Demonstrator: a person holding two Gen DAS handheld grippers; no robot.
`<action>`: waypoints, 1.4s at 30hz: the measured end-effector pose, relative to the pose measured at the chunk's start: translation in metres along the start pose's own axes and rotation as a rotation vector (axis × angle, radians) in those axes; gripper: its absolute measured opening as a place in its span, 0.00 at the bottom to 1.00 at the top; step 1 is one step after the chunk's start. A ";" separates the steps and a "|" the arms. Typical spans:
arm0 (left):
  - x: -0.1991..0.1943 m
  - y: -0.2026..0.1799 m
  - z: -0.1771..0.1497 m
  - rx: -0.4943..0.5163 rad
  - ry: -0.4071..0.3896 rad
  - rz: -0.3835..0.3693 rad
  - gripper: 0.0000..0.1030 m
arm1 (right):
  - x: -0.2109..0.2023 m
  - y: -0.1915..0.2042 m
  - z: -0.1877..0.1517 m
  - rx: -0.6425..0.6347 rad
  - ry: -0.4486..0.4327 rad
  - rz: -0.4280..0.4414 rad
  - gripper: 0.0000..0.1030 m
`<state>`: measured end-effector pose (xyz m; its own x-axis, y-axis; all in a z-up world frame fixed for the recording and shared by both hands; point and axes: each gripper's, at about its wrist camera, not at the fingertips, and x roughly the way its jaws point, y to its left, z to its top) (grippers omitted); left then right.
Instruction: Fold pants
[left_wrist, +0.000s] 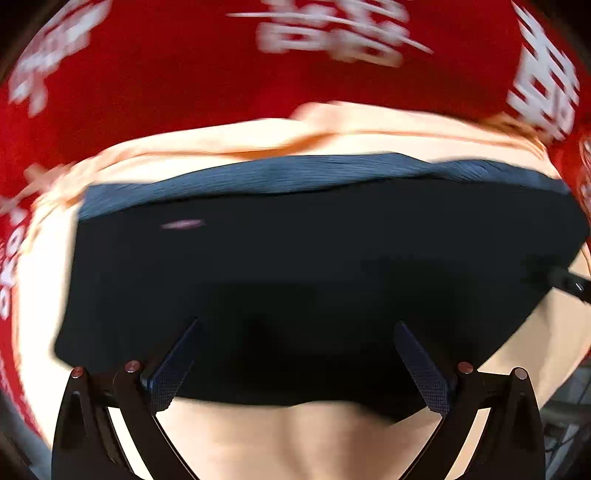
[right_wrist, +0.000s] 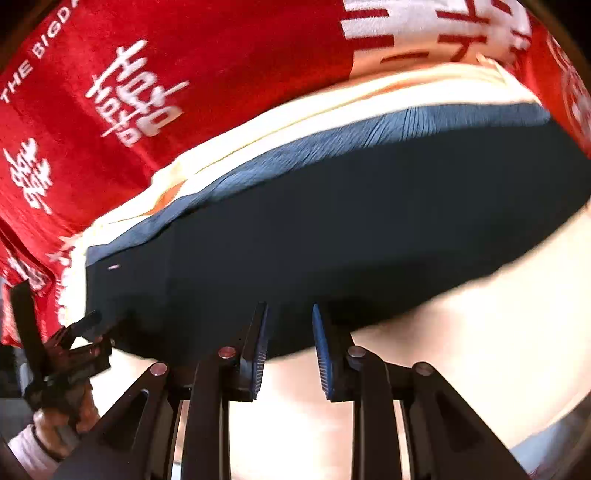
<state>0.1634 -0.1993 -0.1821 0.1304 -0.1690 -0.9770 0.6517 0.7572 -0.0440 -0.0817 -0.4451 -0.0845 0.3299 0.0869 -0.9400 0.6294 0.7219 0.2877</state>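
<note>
Dark navy pants (left_wrist: 314, 266) lie folded flat on a cream cloth, with a lighter blue ribbed waistband (left_wrist: 295, 173) along the far edge. They also show in the right wrist view (right_wrist: 351, 221). My left gripper (left_wrist: 295, 325) is open wide, its fingers over the near edge of the pants, holding nothing. My right gripper (right_wrist: 290, 306) is partly open, its fingertips (right_wrist: 258, 332) at the near edge of the pants, with nothing between them. The left gripper shows at the pants' left corner in the right wrist view (right_wrist: 85, 325).
The cream cloth (left_wrist: 295, 443) lies over a red blanket with white characters (left_wrist: 166, 74). The same blanket fills the far side of the right wrist view (right_wrist: 184, 74). The right gripper's tip shows at the right edge of the left wrist view (left_wrist: 569, 282).
</note>
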 end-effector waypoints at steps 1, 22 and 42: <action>0.007 -0.012 0.002 0.017 0.007 0.002 1.00 | 0.004 -0.004 0.003 -0.025 0.007 -0.025 0.25; 0.063 -0.045 0.120 -0.132 -0.002 0.138 1.00 | 0.044 -0.023 0.104 -0.171 0.062 0.015 0.35; 0.030 -0.094 0.145 -0.048 -0.023 0.136 1.00 | -0.017 -0.174 0.119 0.092 -0.085 -0.227 0.36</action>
<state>0.2141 -0.3667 -0.1769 0.2325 -0.0763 -0.9696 0.5901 0.8035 0.0783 -0.1131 -0.6538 -0.0965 0.2284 -0.1313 -0.9647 0.7541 0.6505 0.0900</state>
